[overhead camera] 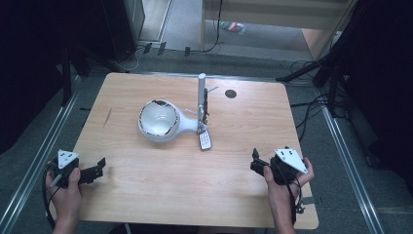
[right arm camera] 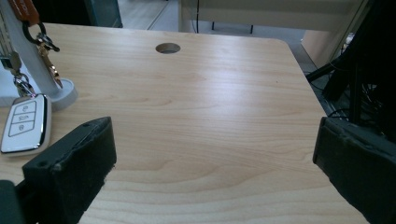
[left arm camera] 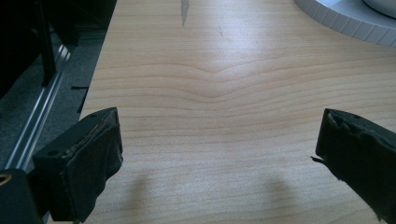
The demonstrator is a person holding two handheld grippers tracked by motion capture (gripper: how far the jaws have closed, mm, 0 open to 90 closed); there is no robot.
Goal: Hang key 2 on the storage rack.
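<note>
A white car key fob with three buttons lies flat on the pale wooden bench, chained by a key ring to a white upright post whose round base joins a shallow white dish near the bench's middle. The left tongs rest at the near left edge, jaws spread wide and empty; the right tongs sit near the front right, equally wide and empty, with bare wood between them and the fob. A round cable hole marks the far side. No readable writing is discernible on the fob.
</note>
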